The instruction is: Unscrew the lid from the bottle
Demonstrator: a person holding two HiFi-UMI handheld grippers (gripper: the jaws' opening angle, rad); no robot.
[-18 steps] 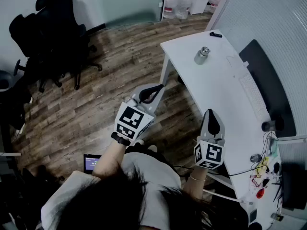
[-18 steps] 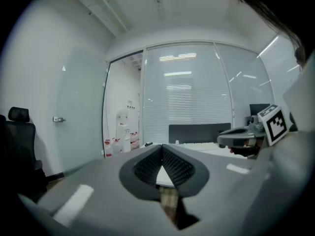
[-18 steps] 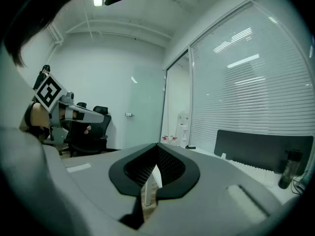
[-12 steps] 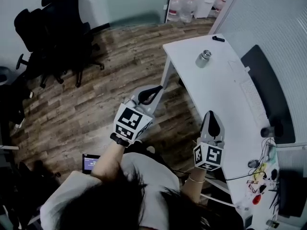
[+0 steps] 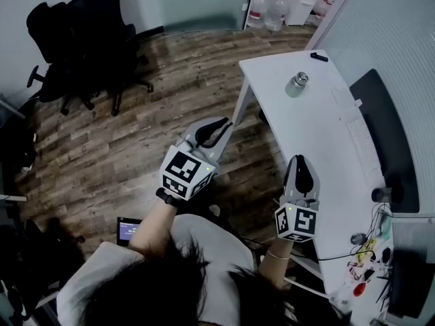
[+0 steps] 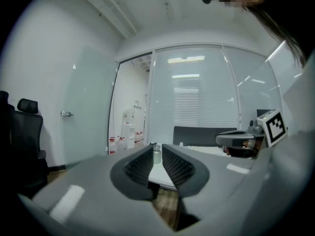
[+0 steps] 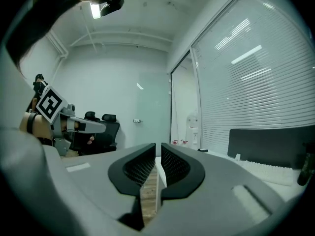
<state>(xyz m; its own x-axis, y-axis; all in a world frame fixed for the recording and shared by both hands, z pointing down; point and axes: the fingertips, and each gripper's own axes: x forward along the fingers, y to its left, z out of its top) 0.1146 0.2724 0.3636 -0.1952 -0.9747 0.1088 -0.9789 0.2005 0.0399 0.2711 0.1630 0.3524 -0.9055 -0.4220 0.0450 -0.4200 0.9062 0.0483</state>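
Bottle (image 5: 296, 86) stands at one o'clock on the table (image 5: 319, 148), lid (image 5: 302, 77) still on; left gripper (image 5: 222, 125) and right gripper (image 5: 300, 160) both clenched empty, unscrewing not begun

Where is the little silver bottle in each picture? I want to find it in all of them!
Head view: the bottle stands upper right, near the far end of the white table.
Left gripper view: the bottle is tiny and far off, just below the picture's middle.
Right gripper view: not in it.
Shared landmark: the black office chairs.
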